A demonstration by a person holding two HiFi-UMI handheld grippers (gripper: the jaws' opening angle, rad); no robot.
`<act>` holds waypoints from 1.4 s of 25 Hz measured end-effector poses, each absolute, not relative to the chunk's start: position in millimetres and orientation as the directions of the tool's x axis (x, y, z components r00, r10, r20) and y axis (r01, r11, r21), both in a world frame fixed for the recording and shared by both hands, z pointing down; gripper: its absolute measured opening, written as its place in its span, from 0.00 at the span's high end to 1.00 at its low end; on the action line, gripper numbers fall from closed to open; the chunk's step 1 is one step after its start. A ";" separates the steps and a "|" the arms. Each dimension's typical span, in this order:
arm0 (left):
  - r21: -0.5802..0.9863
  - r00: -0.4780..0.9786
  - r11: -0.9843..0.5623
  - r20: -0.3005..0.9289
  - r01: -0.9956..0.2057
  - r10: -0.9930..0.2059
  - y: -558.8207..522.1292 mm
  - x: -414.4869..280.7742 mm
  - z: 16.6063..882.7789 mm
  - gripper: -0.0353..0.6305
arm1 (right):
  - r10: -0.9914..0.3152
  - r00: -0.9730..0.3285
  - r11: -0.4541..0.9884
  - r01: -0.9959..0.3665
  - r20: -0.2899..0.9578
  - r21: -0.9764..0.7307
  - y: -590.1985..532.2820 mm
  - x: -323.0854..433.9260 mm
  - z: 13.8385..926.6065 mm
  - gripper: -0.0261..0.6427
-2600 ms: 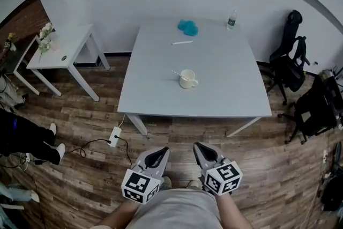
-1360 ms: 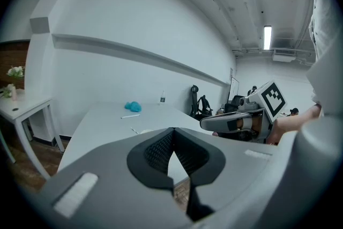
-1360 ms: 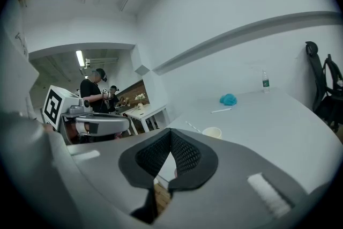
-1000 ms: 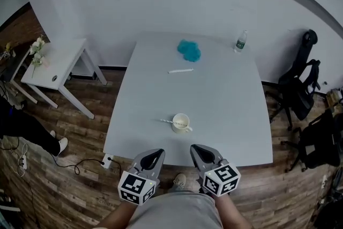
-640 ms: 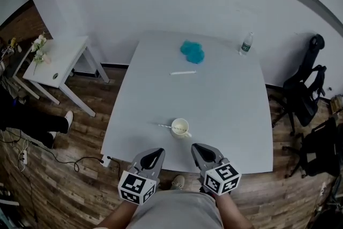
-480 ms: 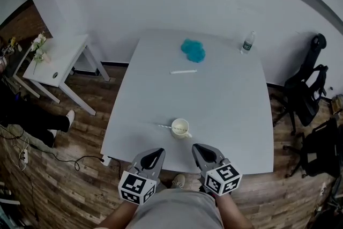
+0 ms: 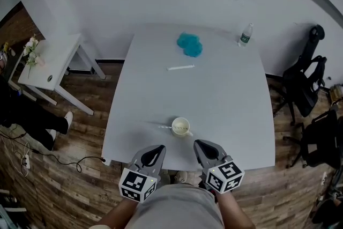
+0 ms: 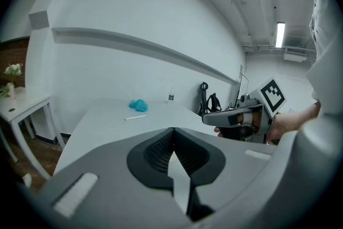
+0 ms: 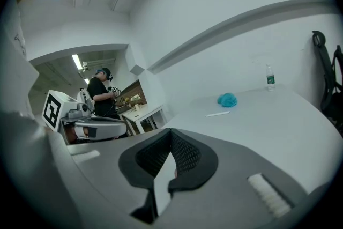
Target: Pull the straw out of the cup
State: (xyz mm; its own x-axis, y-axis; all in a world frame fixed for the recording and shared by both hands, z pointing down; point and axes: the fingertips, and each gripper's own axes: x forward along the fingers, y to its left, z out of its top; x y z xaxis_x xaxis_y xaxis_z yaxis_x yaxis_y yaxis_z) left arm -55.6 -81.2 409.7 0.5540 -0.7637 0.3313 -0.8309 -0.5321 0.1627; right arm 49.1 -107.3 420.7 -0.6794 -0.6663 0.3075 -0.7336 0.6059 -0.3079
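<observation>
The cup stands on the white table near its 6 o'clock edge, with the straw in it leaning out toward 9 o'clock. At 6 o'clock of the cup are the left gripper and the right gripper — each with its jaws pressed together on nothing.

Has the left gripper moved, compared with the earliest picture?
Yes. The left gripper has come forward toward the white rectangular table: wooden floor lay between them earlier, and now its jaws overlap the table's near edge.
</observation>
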 end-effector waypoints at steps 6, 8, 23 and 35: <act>0.158 0.563 -0.545 0.352 -0.823 -0.748 -99.3 -58.6 421.6 0.92 | -0.681 -0.660 0.581 -0.750 0.316 -0.315 -115.0 50.2 421.7 0.95; 0.172 0.564 -0.540 0.355 -0.824 -0.746 -103.3 -60.0 426.7 0.92 | -0.680 -0.658 0.576 -0.753 0.324 -0.319 -115.5 50.6 425.0 0.95; 0.219 0.574 -0.536 0.427 -0.815 -0.699 -129.5 -54.8 467.9 0.90 | -0.675 -0.647 0.559 -0.762 0.355 -0.326 -141.4 56.9 443.0 0.95; 0.242 0.583 -0.538 0.462 -0.808 -0.668 -137.6 -57.6 497.3 0.88 | -0.675 -0.621 0.531 -0.784 0.398 -0.322 -154.0 66.0 462.1 0.95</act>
State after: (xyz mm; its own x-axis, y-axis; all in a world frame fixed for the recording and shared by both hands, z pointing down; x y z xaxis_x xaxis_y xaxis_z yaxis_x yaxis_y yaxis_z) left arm -57.6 -137.6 497.3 0.5834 -0.6680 0.4620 -0.8076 -0.5377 0.2423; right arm 66.0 -154.0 462.1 -0.6212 -0.6752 0.3977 -0.7836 0.5313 -0.3220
